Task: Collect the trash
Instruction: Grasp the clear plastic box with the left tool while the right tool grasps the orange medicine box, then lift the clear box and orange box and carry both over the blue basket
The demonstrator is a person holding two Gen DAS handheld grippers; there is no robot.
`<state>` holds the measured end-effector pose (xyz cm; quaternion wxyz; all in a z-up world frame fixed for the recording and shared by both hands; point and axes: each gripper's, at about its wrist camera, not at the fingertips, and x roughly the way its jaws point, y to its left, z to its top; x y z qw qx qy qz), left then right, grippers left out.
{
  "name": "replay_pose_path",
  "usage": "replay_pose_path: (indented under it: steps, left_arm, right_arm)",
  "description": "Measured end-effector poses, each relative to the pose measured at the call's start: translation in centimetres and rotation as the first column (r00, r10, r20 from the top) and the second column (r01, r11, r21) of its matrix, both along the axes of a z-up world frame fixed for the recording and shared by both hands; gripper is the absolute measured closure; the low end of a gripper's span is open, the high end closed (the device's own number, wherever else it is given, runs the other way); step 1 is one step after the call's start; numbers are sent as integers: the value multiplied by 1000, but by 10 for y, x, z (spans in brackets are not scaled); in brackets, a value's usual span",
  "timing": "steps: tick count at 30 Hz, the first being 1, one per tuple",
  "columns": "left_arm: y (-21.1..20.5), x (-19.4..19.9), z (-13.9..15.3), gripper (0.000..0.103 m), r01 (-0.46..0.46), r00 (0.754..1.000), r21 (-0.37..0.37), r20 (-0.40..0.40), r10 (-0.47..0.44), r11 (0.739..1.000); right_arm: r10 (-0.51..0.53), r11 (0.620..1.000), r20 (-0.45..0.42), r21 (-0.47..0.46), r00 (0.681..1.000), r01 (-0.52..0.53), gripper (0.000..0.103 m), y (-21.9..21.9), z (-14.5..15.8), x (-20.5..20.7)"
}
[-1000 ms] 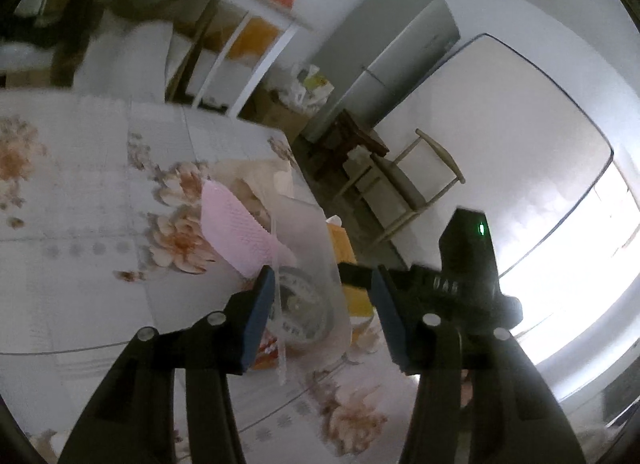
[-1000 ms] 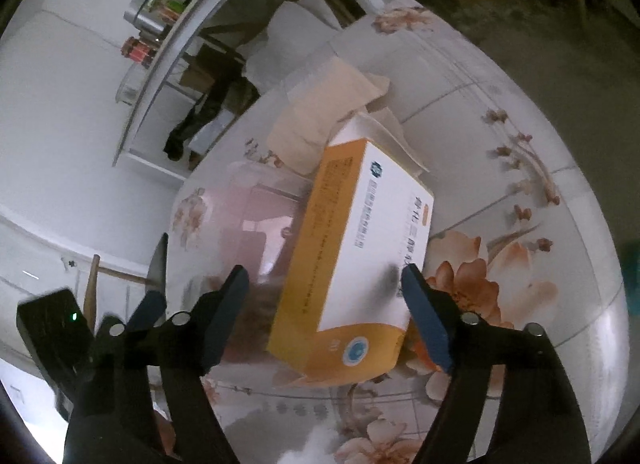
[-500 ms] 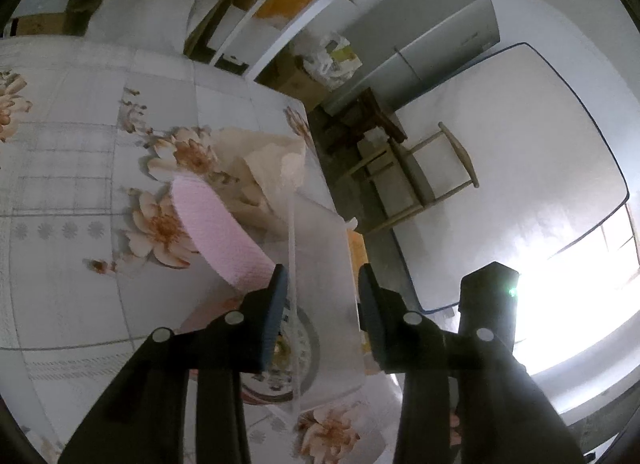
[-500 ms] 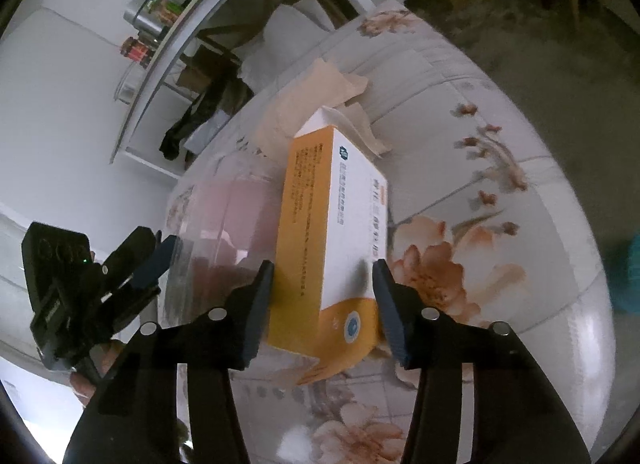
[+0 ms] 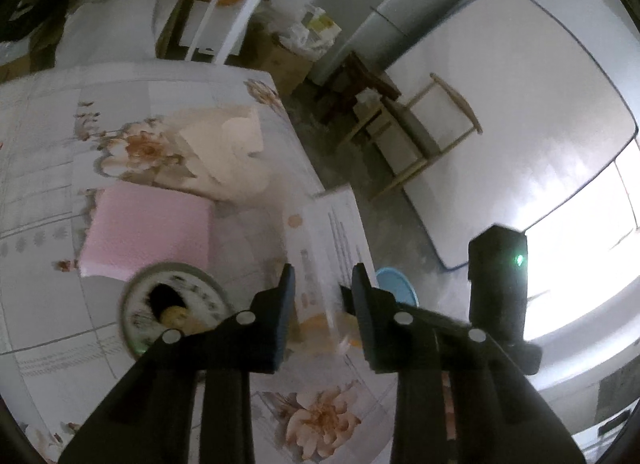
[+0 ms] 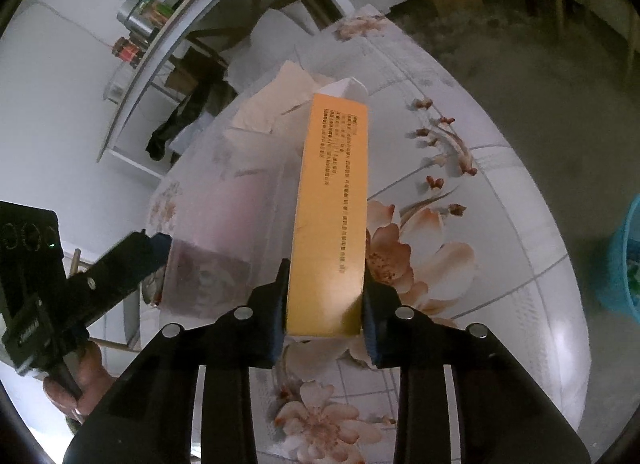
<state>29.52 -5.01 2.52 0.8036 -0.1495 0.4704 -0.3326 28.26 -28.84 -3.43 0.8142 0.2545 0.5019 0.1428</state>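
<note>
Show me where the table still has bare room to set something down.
Bare table lies right of the orange box, toward the rounded edge. Left of it is crowded: clear bag, pink foam, papers, tin.

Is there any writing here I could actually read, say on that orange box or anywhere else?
Orange box: several lines of dark print down its side, too small and blurred to read.
White face of the same box: faint lines of print, unreadable.
Round tin: dark markings, blurred.
Nothing can be quoted.
</note>
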Motion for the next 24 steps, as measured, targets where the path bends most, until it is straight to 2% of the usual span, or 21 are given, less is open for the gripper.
replay_pose_path:
  steps: [5, 9, 15, 16, 18, 24]
  left_arm:
    - [-21, -10, -4, 75, 52, 999, 33, 4, -52, 998]
    - [-33, -13, -10, 75, 45, 999, 84, 16, -46, 995]
    - [-43, -15, -19, 75, 37, 999, 119, 10, -39, 992]
    - [-44, -14, -20, 77, 33, 999, 121, 7, -34, 992]
    - [-44, -13, -22, 93, 26, 1000, 125, 2, -26, 992]
    - [-41, -18, -19, 98, 10, 1000, 114, 11, -11, 993]
  right_arm:
    - [8, 1000, 15, -2, 1000, -8, 75, -2, 0, -9]
    - [6, 1000, 16, 15, 1000, -6, 76, -4, -1, -11]
    - [1, 998, 12, 62, 1000, -2, 76, -10, -3, -12]
    - [0, 997, 11, 75, 1000, -1, 76, -12, -4, -13]
    - [-3, 995, 12, 100, 1000, 1, 76, -15, -5, -16]
    - [-24, 984, 19, 175, 1000, 20, 76, -31, -4, -24]
